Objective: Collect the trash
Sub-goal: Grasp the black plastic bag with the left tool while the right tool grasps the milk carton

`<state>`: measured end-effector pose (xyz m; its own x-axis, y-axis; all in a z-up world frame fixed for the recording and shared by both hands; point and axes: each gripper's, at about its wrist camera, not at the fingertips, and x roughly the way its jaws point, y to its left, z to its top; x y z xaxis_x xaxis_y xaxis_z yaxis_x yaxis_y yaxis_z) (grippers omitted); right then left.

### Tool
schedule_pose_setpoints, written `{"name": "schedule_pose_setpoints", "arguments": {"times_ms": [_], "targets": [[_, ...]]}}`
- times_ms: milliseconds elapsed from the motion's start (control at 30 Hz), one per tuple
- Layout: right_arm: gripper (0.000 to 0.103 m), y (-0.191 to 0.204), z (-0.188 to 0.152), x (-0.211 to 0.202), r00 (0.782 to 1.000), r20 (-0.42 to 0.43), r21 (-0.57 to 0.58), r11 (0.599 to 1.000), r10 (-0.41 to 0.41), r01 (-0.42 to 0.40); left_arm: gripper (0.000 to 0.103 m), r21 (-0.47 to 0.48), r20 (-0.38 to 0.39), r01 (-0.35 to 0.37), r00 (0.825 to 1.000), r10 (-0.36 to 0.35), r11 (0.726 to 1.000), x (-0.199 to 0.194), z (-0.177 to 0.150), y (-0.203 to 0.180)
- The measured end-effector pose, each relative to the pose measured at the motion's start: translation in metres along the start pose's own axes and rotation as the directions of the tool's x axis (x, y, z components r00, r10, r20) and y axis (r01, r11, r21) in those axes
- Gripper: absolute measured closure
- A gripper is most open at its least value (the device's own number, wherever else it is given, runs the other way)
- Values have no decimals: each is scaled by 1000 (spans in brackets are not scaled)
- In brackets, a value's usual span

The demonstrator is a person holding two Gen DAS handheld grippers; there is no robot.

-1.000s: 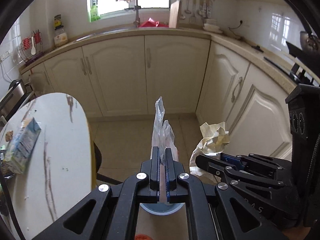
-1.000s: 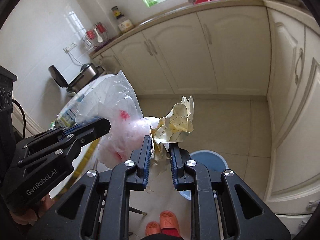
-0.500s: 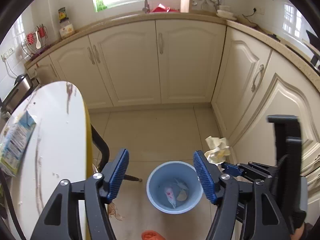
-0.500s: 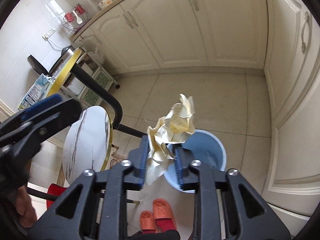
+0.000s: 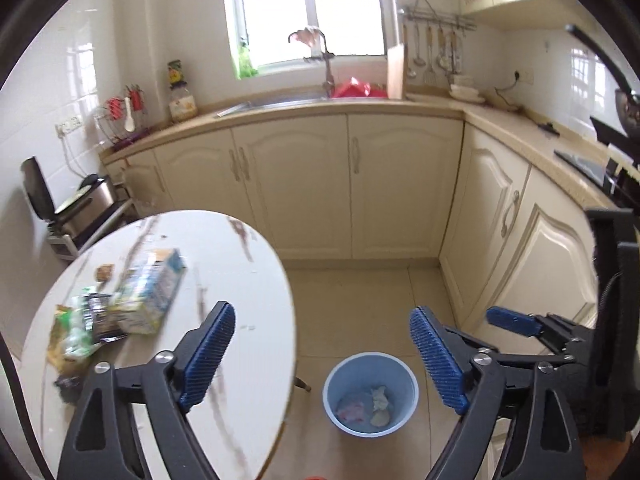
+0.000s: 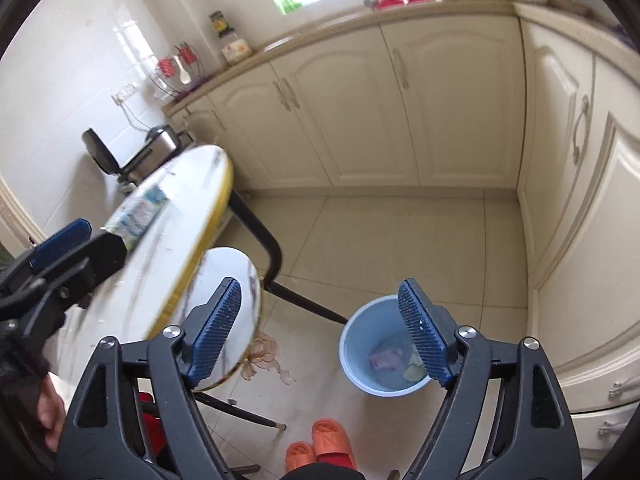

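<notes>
Trash is lying in two places: some of it is sitting on the round white table (image 5: 240, 280), and some is resting at the bottom of the blue bin (image 5: 370, 394) on the tiled floor.

Table, biggest thing near me, is filling the left of my left-hand view; its yellow rim is showing in the right-hand view, with a smaller round stool top (image 6: 236, 280) tucked under its edge.

Bin is standing on the floor just past the table edge, well apart from the cream cabinets. Inside it a pinkish plastic scrap (image 5: 350, 410) and crumpled pale paper (image 5: 379, 398) are lying side by side.

On the table, a blue-green carton (image 5: 154, 290) is lying flat, blurred, with a heap of green and dark wrappers (image 5: 80, 332) just beside it on the left.

My left gripper (image 5: 320, 356) is hanging over the gap between table and bin, its jaws spreading wider, nothing between the blue pads.

My right gripper (image 6: 320, 328) is pointing down toward the bin, its jaws also spreading apart, nothing between them.

Orange slippers (image 6: 320, 446) are showing at the bottom edge, on my feet.
</notes>
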<state>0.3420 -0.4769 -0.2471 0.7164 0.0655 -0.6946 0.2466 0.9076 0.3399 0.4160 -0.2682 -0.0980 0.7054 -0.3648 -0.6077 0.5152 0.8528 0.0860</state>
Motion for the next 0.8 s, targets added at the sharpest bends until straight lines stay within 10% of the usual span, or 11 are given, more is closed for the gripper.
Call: {"name": "schedule_pose_setpoints", "arguments": {"times_ms": [400,800], "targets": [[7,141,-1,-59,992,95,-212,976,78,-56,1,-151,107,-157,979,174,976,-142,-88,82],[7,220,-17,18,995,-47,-328,939,90,-100,1,-348,-68,-253,967,245,903,-131,-158,172]]}}
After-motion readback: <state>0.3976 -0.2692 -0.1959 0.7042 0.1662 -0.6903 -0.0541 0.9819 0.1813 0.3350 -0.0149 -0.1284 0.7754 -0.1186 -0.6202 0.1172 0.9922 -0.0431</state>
